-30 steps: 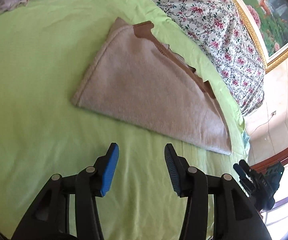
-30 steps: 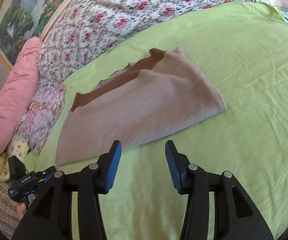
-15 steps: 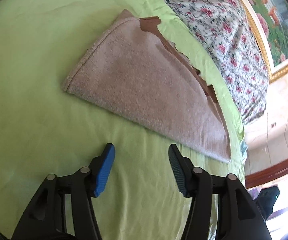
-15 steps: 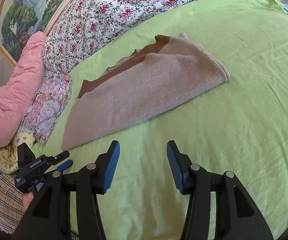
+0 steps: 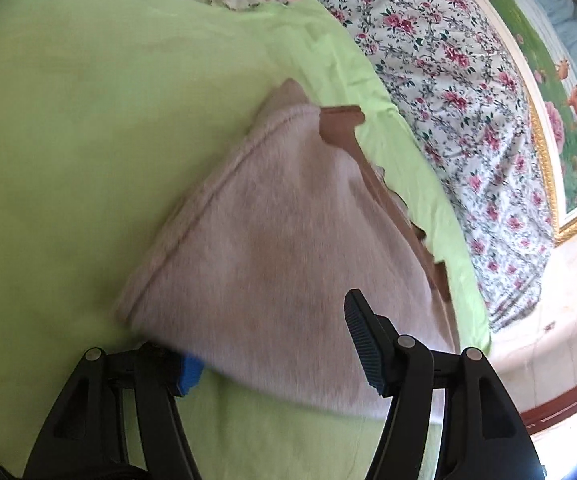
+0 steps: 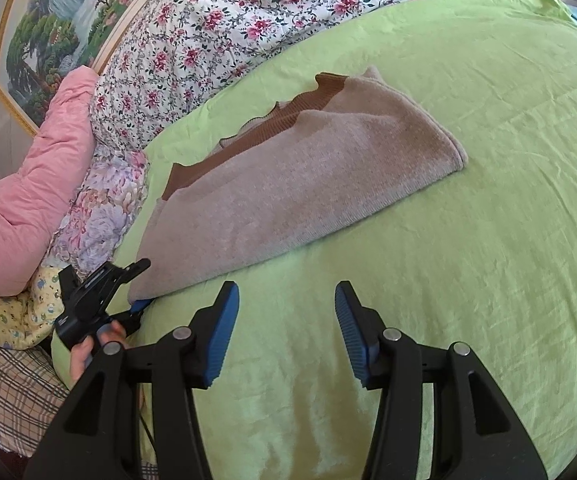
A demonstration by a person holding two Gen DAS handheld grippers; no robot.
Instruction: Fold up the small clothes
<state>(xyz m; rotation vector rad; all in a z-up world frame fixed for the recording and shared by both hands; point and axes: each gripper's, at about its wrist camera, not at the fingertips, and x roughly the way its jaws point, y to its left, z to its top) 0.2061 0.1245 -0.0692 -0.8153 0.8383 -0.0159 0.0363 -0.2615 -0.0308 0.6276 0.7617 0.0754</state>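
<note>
A beige knitted garment point(image 6: 308, 188) with a brown ribbed trim point(image 6: 284, 124) lies folded on the green sheet point(image 6: 468, 240). In the left wrist view the garment point(image 5: 280, 248) fills the middle. My left gripper point(image 5: 276, 344) is open, one finger slid under the garment's near edge and the other above the cloth. It also shows in the right wrist view point(image 6: 136, 284) at the garment's left end. My right gripper point(image 6: 286, 320) is open and empty, a little in front of the garment's near edge.
A floral quilt point(image 6: 248, 20) and a pink pillow point(image 6: 28, 184) lie behind the sheet. A framed painting point(image 5: 560, 92) hangs on the wall. The bed's edge and floor point(image 5: 548, 332) are at the right of the left wrist view.
My left gripper has moved forward to the garment, and one finger now sits under its edge. My right gripper has moved little.
</note>
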